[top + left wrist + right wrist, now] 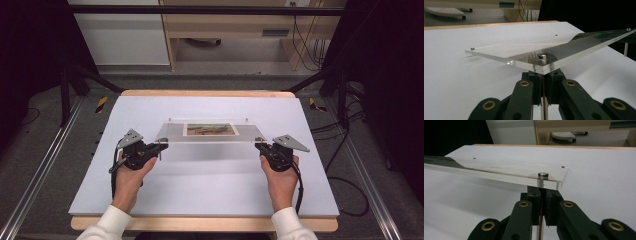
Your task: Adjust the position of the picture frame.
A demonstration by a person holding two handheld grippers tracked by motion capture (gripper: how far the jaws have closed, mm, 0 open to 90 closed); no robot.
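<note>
White sleeves and two hands come in at the bottom of the high view, each hand wrapped around a gripper. At lower left of centre, the left gripper (159, 146) meets the near left corner of a clear acrylic frame (210, 131); at lower right of centre, the right gripper (258, 145) meets its near right corner. The frame sits in the middle of the picture, over the white worktop (200, 185), with a small landscape-format photo (210, 129) sandwiched in its middle.

Seen from the left gripper view, the black fingers (534, 80) rise from the bottom centre and are drawn narrow, closed on a thin metal standoff post (544, 100) directly beneath the frame's corner. A round metal cap (542, 56) tops that corner, and the clear plate (524, 53) stretches away toward the upper right, lifted clear of the worktop with a soft shadow below it at centre left.

Seen from the right gripper view, the fingers (534, 202) likewise stand narrow at bottom centre, pinching a slim post (540, 225) under the corner, where another metal cap (543, 174) sits. The plate (499, 171) runs off to the upper left. Small fixings mark its far corners.
</note>
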